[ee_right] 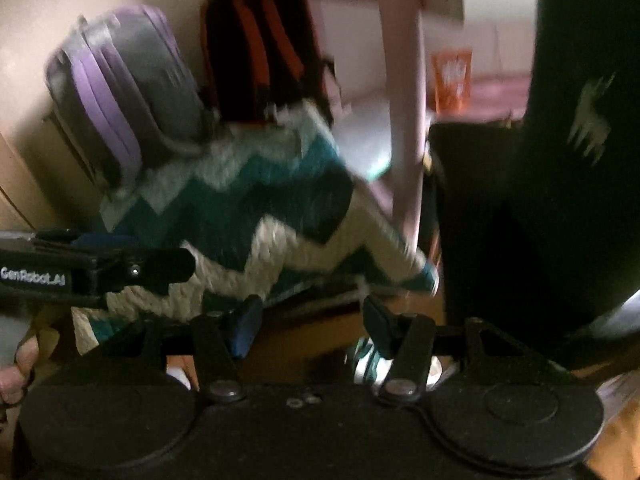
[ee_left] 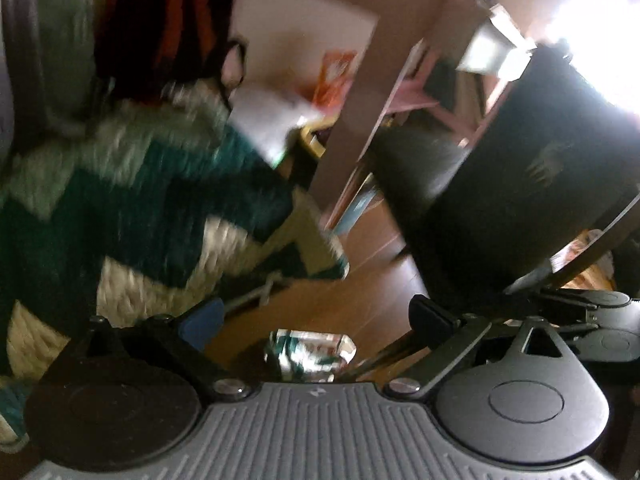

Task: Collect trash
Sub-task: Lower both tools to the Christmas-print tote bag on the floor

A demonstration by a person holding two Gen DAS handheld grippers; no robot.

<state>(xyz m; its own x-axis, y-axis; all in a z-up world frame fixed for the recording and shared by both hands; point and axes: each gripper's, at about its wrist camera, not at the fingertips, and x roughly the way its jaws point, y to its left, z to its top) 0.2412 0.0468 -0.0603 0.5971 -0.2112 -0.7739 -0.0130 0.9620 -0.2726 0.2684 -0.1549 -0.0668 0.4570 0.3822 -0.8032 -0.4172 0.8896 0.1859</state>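
Note:
A crumpled shiny wrapper point(ee_left: 310, 354) with green and red print lies on the brown floor, low between my left gripper's point(ee_left: 316, 318) spread fingers. The left gripper is open and empty. The wrapper also shows in the right wrist view point(ee_right: 370, 362), partly hidden behind the right finger of my right gripper point(ee_right: 312, 324), which is open and empty. The left gripper's body point(ee_right: 96, 270) shows at the left of the right wrist view. Both views are blurred.
A teal and white zigzag knit blanket point(ee_left: 132, 208) lies heaped on the left. A large black bag point(ee_left: 520, 184) stands right. Behind are a purple-grey suitcase point(ee_right: 120, 92), a black and orange backpack point(ee_right: 260, 52) and a pink table leg point(ee_right: 404, 92).

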